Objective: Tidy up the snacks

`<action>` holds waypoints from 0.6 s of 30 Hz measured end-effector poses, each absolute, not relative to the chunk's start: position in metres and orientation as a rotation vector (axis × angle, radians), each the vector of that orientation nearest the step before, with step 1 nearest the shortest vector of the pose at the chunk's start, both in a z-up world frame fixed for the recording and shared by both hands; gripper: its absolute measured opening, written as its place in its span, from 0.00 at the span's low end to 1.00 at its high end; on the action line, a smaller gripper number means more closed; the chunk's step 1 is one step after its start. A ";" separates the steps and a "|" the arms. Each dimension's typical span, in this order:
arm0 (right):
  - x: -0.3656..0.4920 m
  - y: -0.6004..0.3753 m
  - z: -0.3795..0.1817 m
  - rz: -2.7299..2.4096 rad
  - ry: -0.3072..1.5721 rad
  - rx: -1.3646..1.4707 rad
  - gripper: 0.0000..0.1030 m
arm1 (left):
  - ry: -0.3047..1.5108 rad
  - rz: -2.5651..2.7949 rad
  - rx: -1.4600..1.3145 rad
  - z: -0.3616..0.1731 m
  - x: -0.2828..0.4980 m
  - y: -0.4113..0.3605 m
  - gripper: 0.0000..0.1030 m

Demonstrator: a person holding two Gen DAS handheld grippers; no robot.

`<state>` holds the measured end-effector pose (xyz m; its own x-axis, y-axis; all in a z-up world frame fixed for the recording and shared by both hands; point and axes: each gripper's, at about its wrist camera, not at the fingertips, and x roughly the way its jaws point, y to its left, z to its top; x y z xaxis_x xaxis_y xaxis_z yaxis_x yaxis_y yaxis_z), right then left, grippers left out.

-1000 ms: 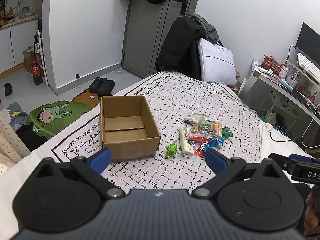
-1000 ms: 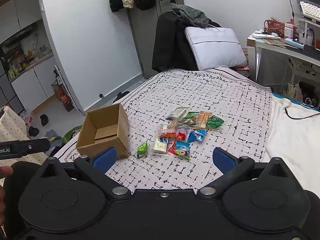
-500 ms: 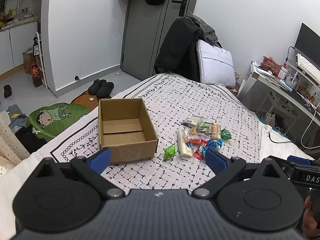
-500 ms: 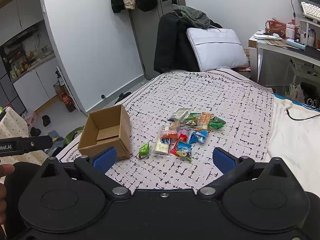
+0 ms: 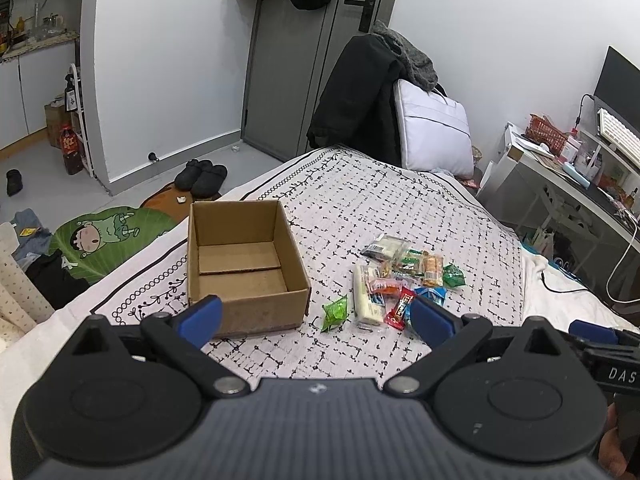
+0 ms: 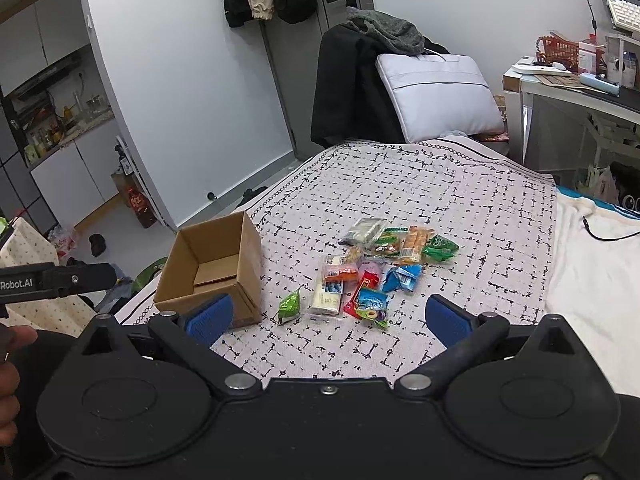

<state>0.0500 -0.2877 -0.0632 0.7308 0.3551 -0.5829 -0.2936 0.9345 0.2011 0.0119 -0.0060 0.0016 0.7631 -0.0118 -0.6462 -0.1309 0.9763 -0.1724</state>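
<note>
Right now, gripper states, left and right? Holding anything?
Left gripper: open, holding nothing, hovering short of the cardboard box.
Right gripper: open, holding nothing, short of the snack pile.

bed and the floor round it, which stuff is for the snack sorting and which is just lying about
For the job: cardboard box, snack pile, lone green packet.
Lying about: black slippers, cartoon mat, white bag, black jacket.

White letters "DAS" stand on the right tool (image 5: 590, 334) body at the frame edge; "Robot.AI" stands on the left tool's (image 6: 76, 278) black arm. Snack wrapper print is unreadable.
</note>
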 end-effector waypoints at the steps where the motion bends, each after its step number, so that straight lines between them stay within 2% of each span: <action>1: 0.051 -0.288 -0.064 0.361 0.662 0.098 1.00 | 0.701 0.065 -0.215 0.000 0.014 -0.006 0.97; 18: 0.084 -0.290 -0.095 0.342 0.702 0.122 0.99 | 0.722 0.034 -0.237 -0.028 0.046 -0.020 0.96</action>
